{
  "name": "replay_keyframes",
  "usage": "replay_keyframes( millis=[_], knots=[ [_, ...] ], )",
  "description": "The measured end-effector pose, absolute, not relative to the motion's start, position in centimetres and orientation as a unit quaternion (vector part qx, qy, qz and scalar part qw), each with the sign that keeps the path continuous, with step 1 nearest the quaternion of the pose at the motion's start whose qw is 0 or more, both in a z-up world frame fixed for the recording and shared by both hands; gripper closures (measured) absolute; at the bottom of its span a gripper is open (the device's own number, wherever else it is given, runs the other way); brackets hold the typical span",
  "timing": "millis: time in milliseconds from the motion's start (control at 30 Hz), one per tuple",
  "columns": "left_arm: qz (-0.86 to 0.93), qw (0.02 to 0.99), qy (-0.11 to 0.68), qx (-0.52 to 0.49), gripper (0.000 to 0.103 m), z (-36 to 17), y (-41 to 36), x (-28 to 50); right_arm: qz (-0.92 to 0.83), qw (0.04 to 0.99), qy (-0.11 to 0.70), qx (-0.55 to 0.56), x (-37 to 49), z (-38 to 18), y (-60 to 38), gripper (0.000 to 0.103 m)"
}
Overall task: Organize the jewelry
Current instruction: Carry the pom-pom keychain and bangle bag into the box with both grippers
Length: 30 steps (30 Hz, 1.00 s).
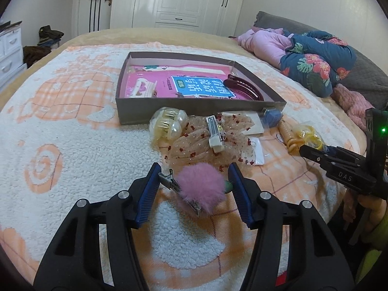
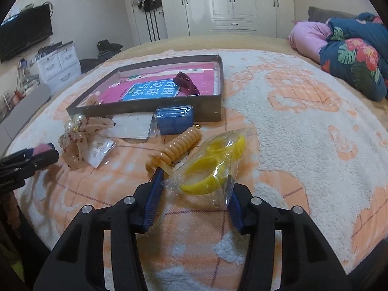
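Observation:
A shallow brown box point(image 1: 194, 108) point(image 2: 208, 112) lies on the bed with a pink book and a dark red hair claw point(image 1: 243, 88) point(image 2: 186, 82) in it. My left gripper point(image 1: 194, 169) is open around a pink fluffy pompom hair clip point(image 1: 200, 190) lying on the blanket. My right gripper point(image 2: 196, 177) is open around a clear bag of yellow hair ties point(image 2: 213, 165) point(image 1: 309, 137). In front of the box lie a pearl claw clip point(image 1: 167, 123), a floral mesh bow point(image 1: 206, 145) point(image 2: 80, 143), a blue item in a bag point(image 2: 174, 118) and an orange coil tie point(image 2: 179, 146).
The white-and-orange fleece blanket point(image 1: 72, 133) covers the bed. Bundled pink and blue floral bedding point(image 1: 312, 65) point(image 2: 351, 53) sits at the far right. White wardrobes stand behind the bed and white drawers point(image 2: 59, 63) to the left.

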State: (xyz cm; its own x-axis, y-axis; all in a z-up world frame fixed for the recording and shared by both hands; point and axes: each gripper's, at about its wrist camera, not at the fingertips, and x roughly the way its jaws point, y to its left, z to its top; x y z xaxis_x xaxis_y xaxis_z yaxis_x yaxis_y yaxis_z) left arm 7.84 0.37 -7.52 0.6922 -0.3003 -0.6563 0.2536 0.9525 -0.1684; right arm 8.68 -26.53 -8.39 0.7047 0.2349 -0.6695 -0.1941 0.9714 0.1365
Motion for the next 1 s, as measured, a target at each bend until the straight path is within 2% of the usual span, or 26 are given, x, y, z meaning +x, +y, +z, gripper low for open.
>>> replay_keyframes(
  millis=[233,1000],
  knots=[
    [-0.15,0.922,0.355,-0.034,0.055,-7.1,0.5,7.7,0.122,0.914,0.379,0.071,8.4,-7.9,-28.2,0.056],
    [-0.147,0.937,0.313,-0.057,0.055,-4.0,1.3,8.0,0.149,0.95,0.27,-0.047,7.5,-3.6,-24.3,0.058]
  ],
)
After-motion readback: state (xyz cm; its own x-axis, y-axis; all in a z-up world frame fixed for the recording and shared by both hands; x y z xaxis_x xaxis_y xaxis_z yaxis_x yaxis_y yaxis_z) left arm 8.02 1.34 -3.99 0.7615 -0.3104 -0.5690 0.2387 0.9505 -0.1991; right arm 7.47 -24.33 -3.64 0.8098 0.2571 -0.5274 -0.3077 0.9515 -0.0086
